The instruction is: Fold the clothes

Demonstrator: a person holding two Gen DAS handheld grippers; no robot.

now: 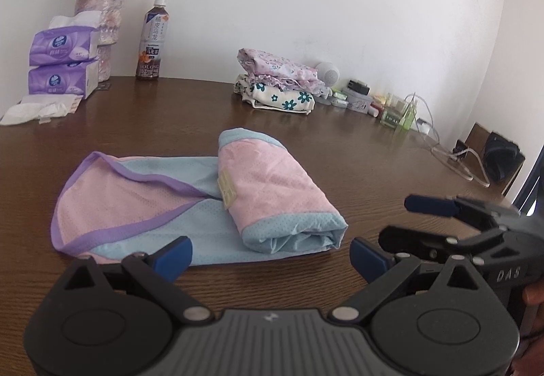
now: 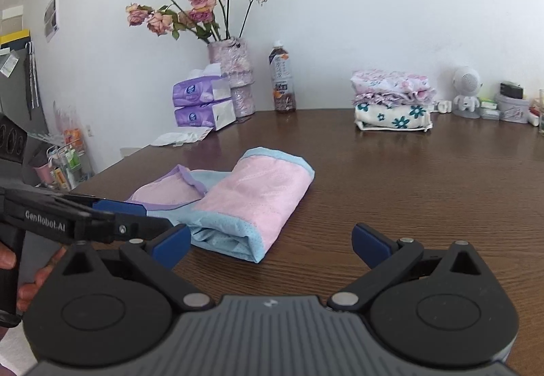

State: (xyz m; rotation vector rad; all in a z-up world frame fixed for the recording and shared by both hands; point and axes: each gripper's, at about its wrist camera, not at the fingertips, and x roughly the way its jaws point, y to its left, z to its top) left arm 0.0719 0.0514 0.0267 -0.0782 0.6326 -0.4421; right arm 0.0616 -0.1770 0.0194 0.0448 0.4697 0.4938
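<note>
We look low across the bench (image 1: 340, 144) from both wrists, facing the wall; both views share the near garment (image 1: 204, 199).

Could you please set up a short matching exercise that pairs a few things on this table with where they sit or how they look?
Things:
1. pink and blue garment
2. tea bottle
3. tissue packs
4. folded floral clothes

Descriptions:
A. stacked in two beside the vase
B. neat pile by the back wall
C. half folded at the table's middle
D. upright, white cap

Pairs: 1-C, 2-D, 3-A, 4-B
</note>
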